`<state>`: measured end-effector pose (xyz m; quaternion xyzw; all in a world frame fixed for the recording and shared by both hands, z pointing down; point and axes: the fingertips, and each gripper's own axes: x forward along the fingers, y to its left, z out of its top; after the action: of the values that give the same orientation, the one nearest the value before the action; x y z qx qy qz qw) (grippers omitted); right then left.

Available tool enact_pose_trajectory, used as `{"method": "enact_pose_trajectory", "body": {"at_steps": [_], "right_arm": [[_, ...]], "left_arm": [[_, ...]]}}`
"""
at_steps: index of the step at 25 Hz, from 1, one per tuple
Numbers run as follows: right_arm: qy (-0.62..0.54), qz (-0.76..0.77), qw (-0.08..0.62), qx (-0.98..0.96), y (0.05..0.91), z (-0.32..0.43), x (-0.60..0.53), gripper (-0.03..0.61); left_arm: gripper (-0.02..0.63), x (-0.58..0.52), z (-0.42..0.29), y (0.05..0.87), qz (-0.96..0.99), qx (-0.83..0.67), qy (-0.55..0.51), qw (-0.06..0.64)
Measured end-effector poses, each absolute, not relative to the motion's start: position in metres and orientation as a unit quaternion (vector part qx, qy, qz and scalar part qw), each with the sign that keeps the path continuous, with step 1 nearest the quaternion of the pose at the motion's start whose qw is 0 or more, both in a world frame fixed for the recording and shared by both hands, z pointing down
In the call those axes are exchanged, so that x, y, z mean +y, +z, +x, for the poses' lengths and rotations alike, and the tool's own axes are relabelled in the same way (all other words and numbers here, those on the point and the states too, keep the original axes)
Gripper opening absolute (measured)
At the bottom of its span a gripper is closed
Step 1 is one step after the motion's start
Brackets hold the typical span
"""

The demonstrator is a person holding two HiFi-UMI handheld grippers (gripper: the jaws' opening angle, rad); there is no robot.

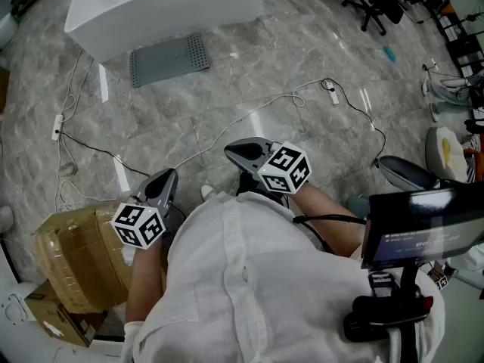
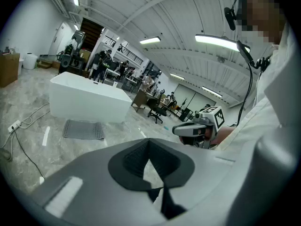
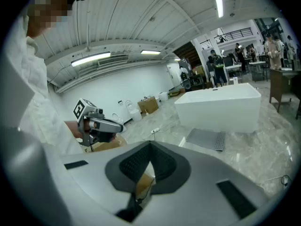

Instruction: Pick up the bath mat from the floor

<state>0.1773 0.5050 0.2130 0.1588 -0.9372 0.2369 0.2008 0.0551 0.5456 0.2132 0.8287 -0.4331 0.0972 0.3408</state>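
The grey perforated bath mat (image 1: 169, 59) lies flat on the marble floor beside a white bathtub (image 1: 166, 6), far ahead of both grippers. It also shows as the mat (image 2: 83, 129) in the left gripper view and as the mat (image 3: 205, 139) in the right gripper view. I hold my left gripper (image 1: 168, 176) and right gripper (image 1: 236, 153) close to my body, well above the floor. The left gripper (image 2: 149, 144) has its jaws shut with nothing in them. Those of the right gripper (image 3: 150, 147) are shut and empty too.
Cables and a power strip (image 1: 57, 127) run across the floor between me and the mat. A wrapped cardboard box (image 1: 79, 255) sits at my left. A screen on a stand (image 1: 423, 225) is at my right. Office chairs (image 1: 374, 2) stand at the far right.
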Motion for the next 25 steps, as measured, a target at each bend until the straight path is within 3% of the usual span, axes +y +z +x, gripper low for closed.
{"method": "enact_pose_trajectory", "body": {"at_steps": [12,25], "right_arm": [[0.245,0.14,0.219,-0.934,0.226,0.175,0.503,0.005],[0.238,0.131,0.197,-0.942,0.227,0.209,0.402,0.006]], "left_arm": [[0.006,0.543,0.058,0.231,0.821,-0.433,0.1,0.358],[0.006,0.44,0.099,0.209,0.819,-0.446,0.109,0.343]]}}
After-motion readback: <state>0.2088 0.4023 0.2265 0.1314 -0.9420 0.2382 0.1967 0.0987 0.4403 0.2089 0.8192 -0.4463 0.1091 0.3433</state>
